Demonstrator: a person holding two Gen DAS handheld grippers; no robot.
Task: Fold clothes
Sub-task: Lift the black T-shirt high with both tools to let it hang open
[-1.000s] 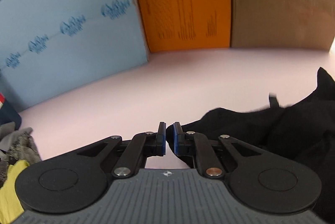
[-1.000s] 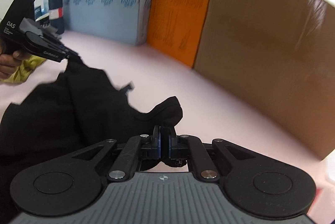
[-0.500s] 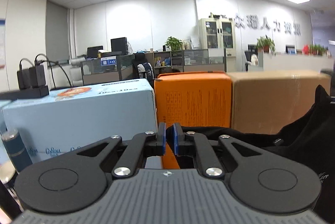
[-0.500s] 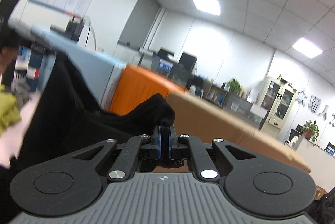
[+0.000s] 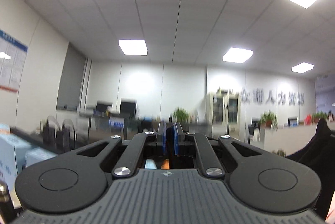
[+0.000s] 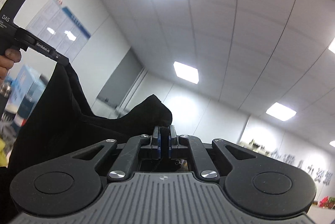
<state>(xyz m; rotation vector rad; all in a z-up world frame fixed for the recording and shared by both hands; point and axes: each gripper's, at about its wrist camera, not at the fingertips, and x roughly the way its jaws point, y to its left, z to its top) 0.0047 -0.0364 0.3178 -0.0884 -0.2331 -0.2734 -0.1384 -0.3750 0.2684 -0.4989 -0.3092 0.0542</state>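
Ceiling lights [image 5: 132, 47], potted plants [image 5: 181, 114] (blurred), blue boxes [image 5: 11, 152], wall poster [image 6: 60, 27].

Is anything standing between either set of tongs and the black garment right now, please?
Nothing visible does. The right tongs are shut on an edge of the black fabric garment, and the left tongs pinch another edge of it, so it hangs between them. The table below is out of view.

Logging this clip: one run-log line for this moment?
phase: lift | left gripper: shut on black garment | right gripper: shut on black garment | garment: hanging between both | cameras: tilted toward ceiling
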